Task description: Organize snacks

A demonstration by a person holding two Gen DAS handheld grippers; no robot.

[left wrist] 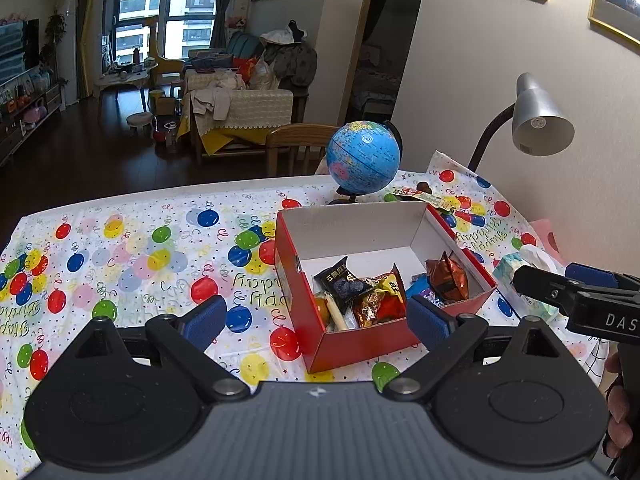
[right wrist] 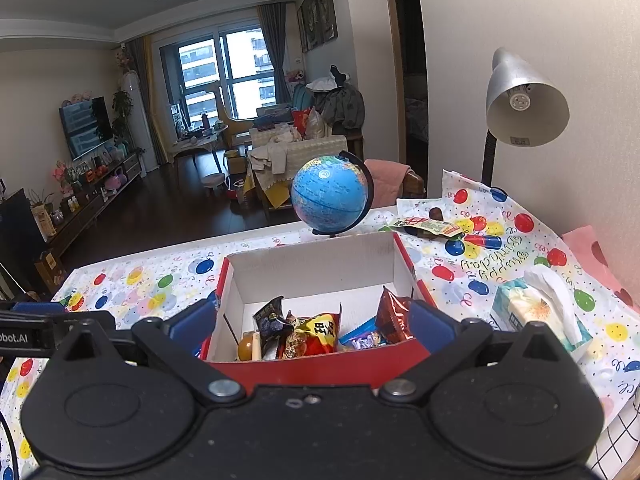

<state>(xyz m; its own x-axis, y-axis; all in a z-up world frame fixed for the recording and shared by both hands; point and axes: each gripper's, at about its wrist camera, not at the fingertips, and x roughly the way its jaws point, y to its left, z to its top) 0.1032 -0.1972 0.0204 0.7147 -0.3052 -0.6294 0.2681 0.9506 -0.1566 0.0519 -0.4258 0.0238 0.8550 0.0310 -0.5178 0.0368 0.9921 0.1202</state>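
Note:
A red box (left wrist: 362, 346) with a white inside stands on the balloon-print tablecloth and holds several wrapped snacks (left wrist: 376, 296). It also shows in the right wrist view (right wrist: 320, 372), with the snacks (right wrist: 316, 332) inside. A long green and red snack packet (left wrist: 424, 196) lies behind the box beside the globe, also in the right wrist view (right wrist: 426, 226). My left gripper (left wrist: 316, 320) is open and empty, above the table at the box's near left corner. My right gripper (right wrist: 314, 324) is open and empty, its fingers straddling the box's near end.
A blue globe (left wrist: 363, 156) stands behind the box. A grey desk lamp (left wrist: 538, 120) is at the back right by the wall. A tissue pack (right wrist: 536, 316) lies right of the box. A wooden chair (left wrist: 300, 146) stands at the table's far edge.

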